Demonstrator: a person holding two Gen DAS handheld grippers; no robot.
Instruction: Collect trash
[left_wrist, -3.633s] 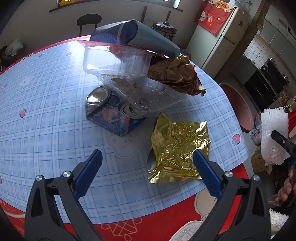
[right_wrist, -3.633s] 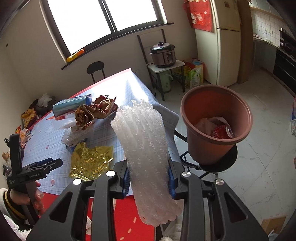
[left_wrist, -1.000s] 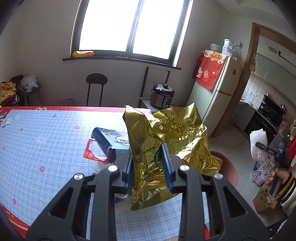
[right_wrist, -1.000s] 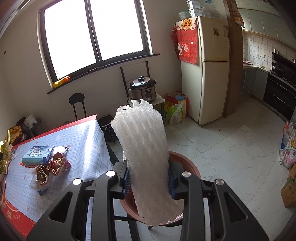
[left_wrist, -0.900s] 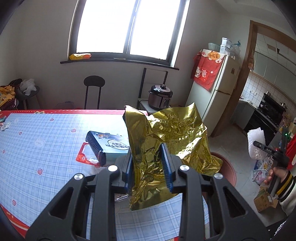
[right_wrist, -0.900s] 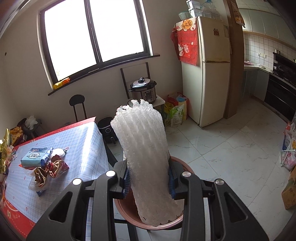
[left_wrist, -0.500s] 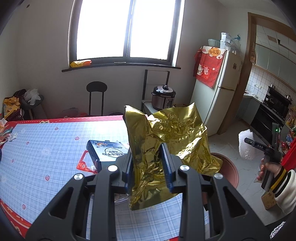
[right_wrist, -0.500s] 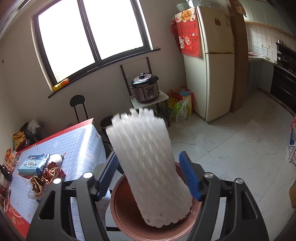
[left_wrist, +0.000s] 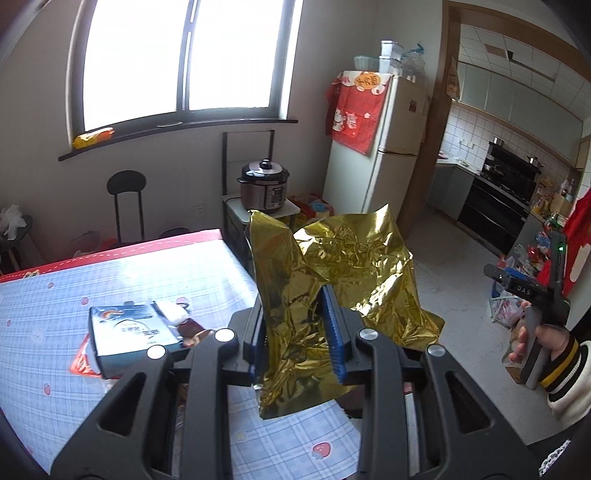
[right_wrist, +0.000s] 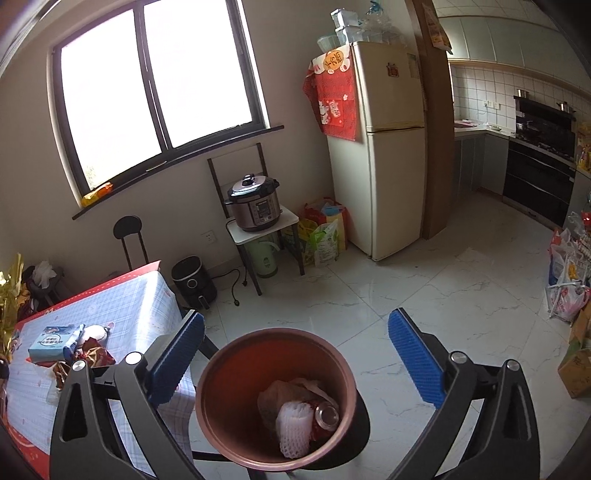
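My left gripper (left_wrist: 295, 328) is shut on a crumpled gold foil wrapper (left_wrist: 343, 280) and holds it up above the table's right end. My right gripper (right_wrist: 295, 354) is open and empty, right above the brown bin (right_wrist: 275, 398). The white foam net (right_wrist: 293, 424) lies inside the bin beside other trash. In the left wrist view the right gripper (left_wrist: 524, 288) is off to the right in a hand. A blue box (left_wrist: 129, 332) and wrappers lie on the table (left_wrist: 55, 295); they also show in the right wrist view (right_wrist: 55, 343).
The bin stands on a black stool beside the table's edge (right_wrist: 173, 295). A rice cooker (right_wrist: 255, 203) on a small stand, a fridge (right_wrist: 384, 155) and a black chair (right_wrist: 129, 236) line the far wall. Bags (right_wrist: 569, 280) crowd the floor at right.
My right gripper has opened and the white foam net has dropped into the bin. My left gripper has picked up the gold foil and carried it toward the table's right end.
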